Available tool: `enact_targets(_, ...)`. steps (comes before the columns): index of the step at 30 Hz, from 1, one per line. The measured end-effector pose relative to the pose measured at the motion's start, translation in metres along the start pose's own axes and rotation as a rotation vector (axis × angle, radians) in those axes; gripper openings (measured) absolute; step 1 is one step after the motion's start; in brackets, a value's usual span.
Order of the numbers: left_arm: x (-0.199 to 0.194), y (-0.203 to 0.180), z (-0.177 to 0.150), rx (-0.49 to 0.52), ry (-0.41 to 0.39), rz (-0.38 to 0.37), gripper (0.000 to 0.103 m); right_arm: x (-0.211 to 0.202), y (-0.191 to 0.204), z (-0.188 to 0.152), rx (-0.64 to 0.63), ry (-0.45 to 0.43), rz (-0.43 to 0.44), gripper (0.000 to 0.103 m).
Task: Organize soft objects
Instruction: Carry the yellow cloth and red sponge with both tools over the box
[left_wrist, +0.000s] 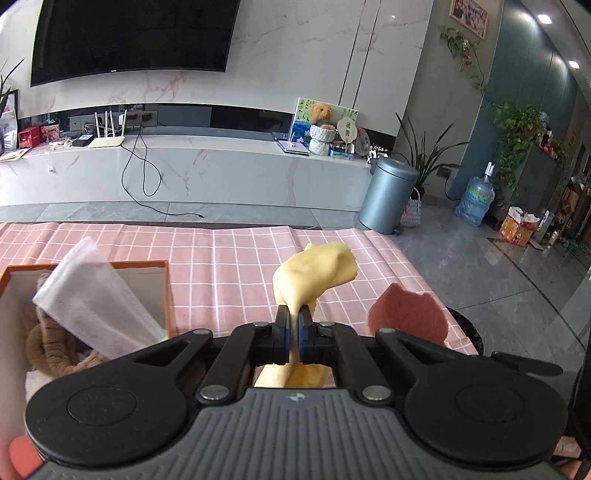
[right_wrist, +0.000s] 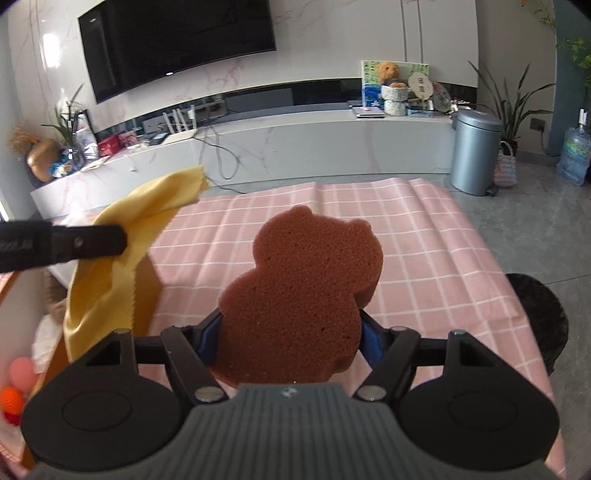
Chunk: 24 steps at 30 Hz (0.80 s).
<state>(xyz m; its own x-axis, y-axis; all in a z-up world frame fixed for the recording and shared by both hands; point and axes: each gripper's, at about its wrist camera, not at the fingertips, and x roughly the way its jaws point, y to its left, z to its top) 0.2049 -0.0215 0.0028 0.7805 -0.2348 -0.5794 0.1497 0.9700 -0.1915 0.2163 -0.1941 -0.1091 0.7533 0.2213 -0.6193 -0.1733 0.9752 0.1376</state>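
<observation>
Porous foam sponge (right_wrist: 299, 295), soft matt yellow cloth (left_wrist: 314, 277), glossy marble wall (left_wrist: 295, 55)

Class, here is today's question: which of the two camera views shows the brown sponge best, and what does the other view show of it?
The right wrist view: the sponge fills the centre, its whole animal outline clear, held between the right tongs. The left wrist view catches only an edge of it at the right, blurred.
</observation>
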Motion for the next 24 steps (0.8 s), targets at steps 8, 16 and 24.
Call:
enact_targets(8,-0.044,0.032,-0.01,-0.014,-0.03,0.036,0.004,-0.034,0.047,-0.009,-0.06,-0.019,0.071,0.071)
enact_targets(16,-0.07,0.08,-0.023,-0.067,-0.024,0.084,0.004,-0.054,0.109,-0.008,-0.176,-0.048,0.147,0.071)
enact_targets(24,-0.086,0.126,-0.038,-0.095,0.003,0.169,0.004,-0.054,0.167,-0.01,-0.3,-0.02,0.209,0.071)
